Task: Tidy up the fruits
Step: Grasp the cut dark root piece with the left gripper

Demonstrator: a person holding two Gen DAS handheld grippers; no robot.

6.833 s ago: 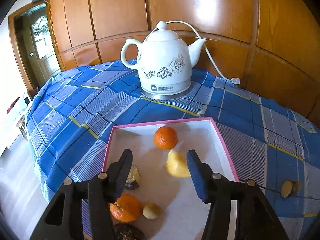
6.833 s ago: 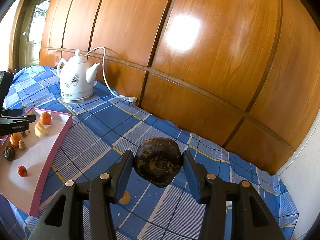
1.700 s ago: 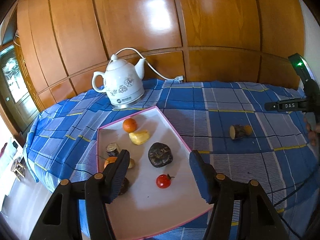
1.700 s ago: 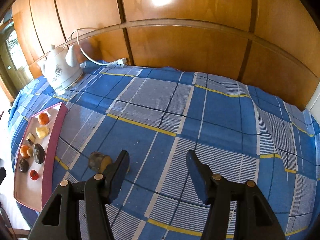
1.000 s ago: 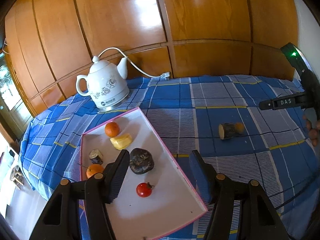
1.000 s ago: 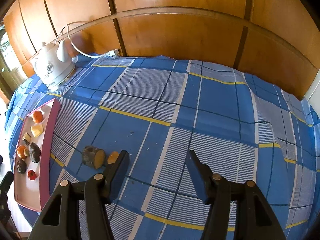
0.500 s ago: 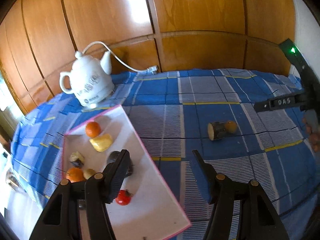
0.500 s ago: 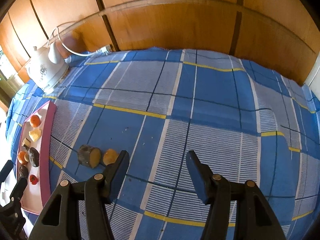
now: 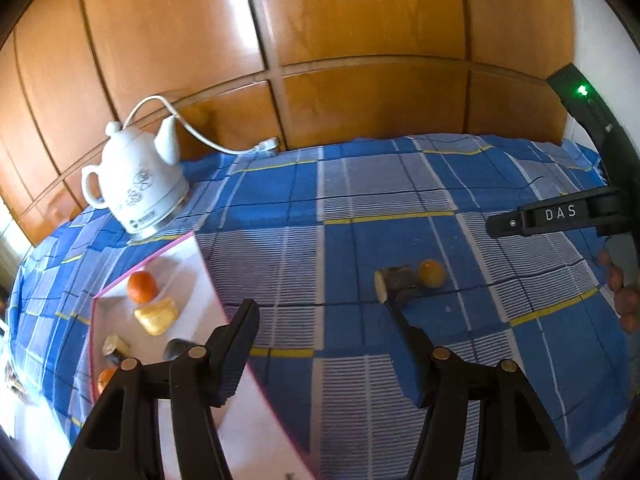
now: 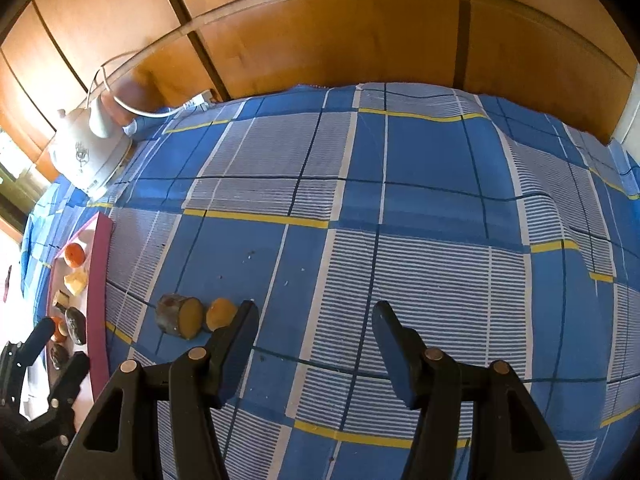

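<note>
Left tongs [image 9: 322, 336] swung off the tray [image 9: 256, 432] toward the cut fruit [image 9: 394, 283], angled down — both tongs apart, empty

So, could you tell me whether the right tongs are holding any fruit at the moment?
No, the right tongs stand open with only tablecloth between them, while the small orange fruit lies beside their left finger.

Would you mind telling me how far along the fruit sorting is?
Mostly done: several fruits, including an orange, already lie in the pink-edged tray. Nothing is in hand; both the left hand-held gripper and the right hand-held gripper are open. A cut brown chunk and a small yellow fruit remain on the tablecloth.
</note>
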